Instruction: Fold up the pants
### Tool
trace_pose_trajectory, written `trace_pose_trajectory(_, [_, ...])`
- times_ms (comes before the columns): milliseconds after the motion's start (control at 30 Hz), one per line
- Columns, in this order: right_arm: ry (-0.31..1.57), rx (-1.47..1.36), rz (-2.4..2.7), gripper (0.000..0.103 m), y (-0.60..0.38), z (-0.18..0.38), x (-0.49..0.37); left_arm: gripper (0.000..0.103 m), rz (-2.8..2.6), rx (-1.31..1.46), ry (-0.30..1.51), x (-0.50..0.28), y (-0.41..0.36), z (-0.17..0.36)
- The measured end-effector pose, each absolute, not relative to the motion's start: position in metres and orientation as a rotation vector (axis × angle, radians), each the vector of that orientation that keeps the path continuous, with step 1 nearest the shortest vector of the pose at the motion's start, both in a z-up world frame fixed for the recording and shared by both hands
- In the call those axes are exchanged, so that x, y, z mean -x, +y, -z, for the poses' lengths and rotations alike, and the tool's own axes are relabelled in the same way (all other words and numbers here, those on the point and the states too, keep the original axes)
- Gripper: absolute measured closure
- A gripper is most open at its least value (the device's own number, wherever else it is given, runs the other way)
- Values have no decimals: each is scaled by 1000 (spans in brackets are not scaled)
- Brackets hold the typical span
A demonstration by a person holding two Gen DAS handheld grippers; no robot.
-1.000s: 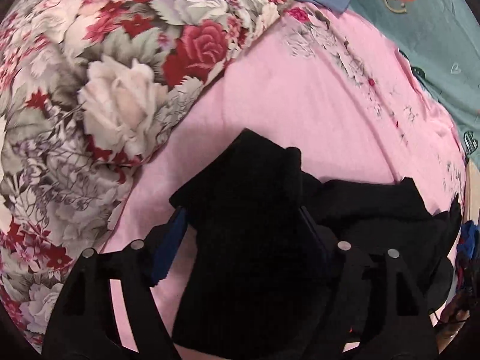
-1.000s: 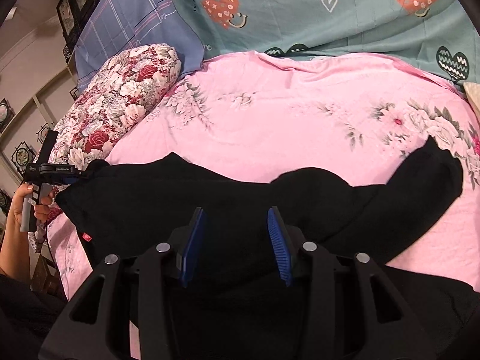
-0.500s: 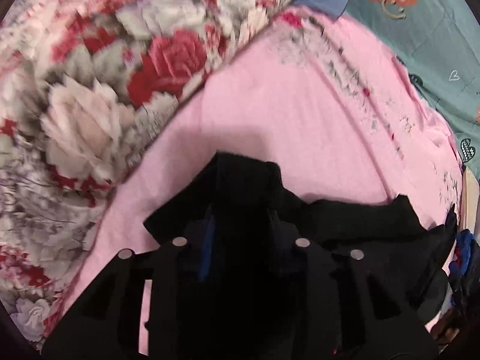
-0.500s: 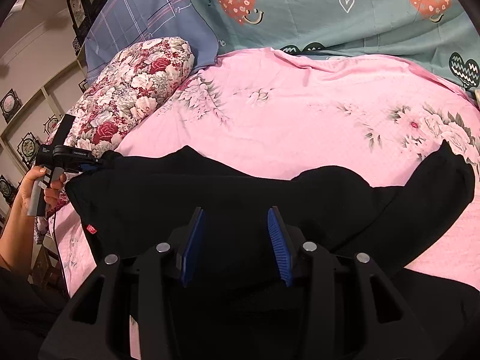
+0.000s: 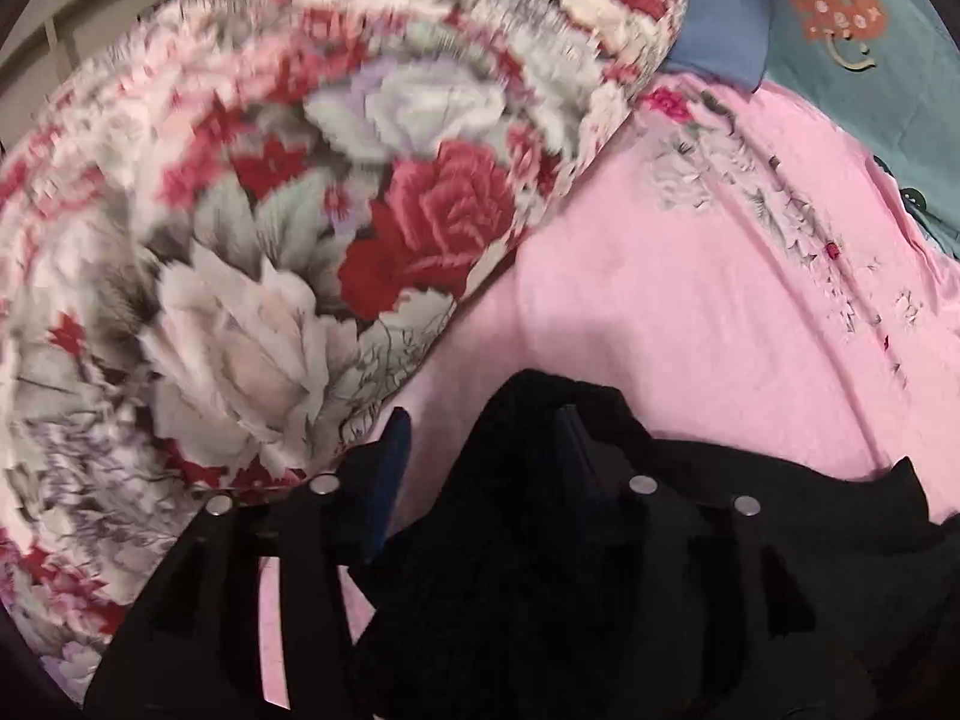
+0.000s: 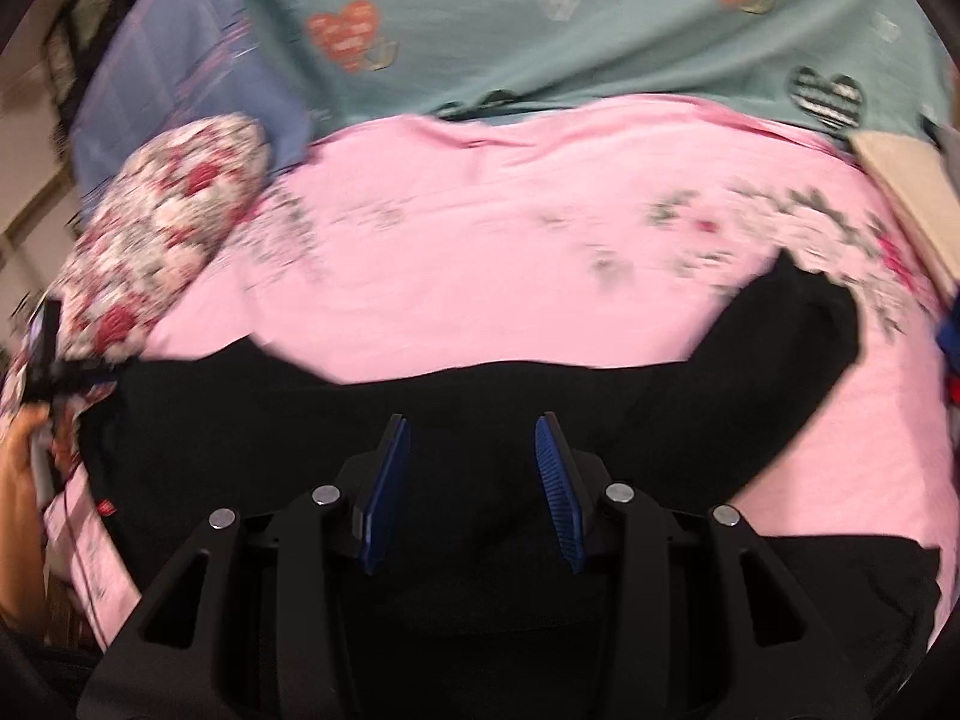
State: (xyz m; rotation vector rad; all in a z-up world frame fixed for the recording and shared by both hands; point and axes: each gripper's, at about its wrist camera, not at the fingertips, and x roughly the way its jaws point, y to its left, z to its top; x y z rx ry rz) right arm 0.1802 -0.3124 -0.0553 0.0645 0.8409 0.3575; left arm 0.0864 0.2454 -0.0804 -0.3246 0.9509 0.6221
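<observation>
Black pants (image 6: 420, 396) lie spread across the pink sheet, one leg end (image 6: 798, 324) reaching to the right. In the left wrist view a peaked corner of the pants (image 5: 540, 408) sits between the jaws of my left gripper (image 5: 483, 444), which are opening. Its left pad (image 5: 390, 468) stands clear of the cloth, with pink sheet showing in the gap. My right gripper (image 6: 471, 462) hovers over the middle of the pants, its jaws opening a little and its blue pads apart above flat cloth. A hand (image 6: 18, 456) holds the left gripper (image 6: 45, 348) at the far left.
A floral pillow (image 5: 270, 210) lies close to the left of the left gripper. A pink flowered sheet (image 6: 510, 210) covers the bed. Behind it are a teal cloth with hearts (image 6: 570, 30) and a blue pillow (image 6: 180, 78). A beige edge (image 6: 906, 180) is at the right.
The left jaws closed on the pants corner, then spread apart again, leaving it between them. The far edge of the pants now lies straighter. The right view has swung and blurred.
</observation>
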Motion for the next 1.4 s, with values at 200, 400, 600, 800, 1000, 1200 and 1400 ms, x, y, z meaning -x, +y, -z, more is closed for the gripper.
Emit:
trace_pose_trajectory(200, [850, -224, -138, 51, -390, 57, -222, 15, -631, 177, 897, -57, 215, 36])
trace_pose_trajectory(400, [905, -195, -56, 51, -399, 66, -279, 4, -545, 147, 795, -16, 167, 1])
trace_pose_trajectory(600, [1016, -148, -25, 51, -370, 93, -337, 4, -440, 90, 926, -24, 120, 51])
trace_pose_trajectory(800, [1044, -31, 131, 100, -361, 105, -348, 4, -491, 30, 1074, -36, 125, 99])
trace_pose_trajectory(1000, [900, -196, 126, 101, -422, 58, -292, 4, -470, 60, 1079, -36, 139, 97])
trace_pose_trajectory(1200, [759, -385, 93, 101, -493, 11, -172, 4, -456, 53, 1081, -36, 141, 96])
trace_pose_trajectory(1400, [874, -493, 129, 101, -544, 62, -108, 4, -447, 55, 1076, -36, 142, 93])
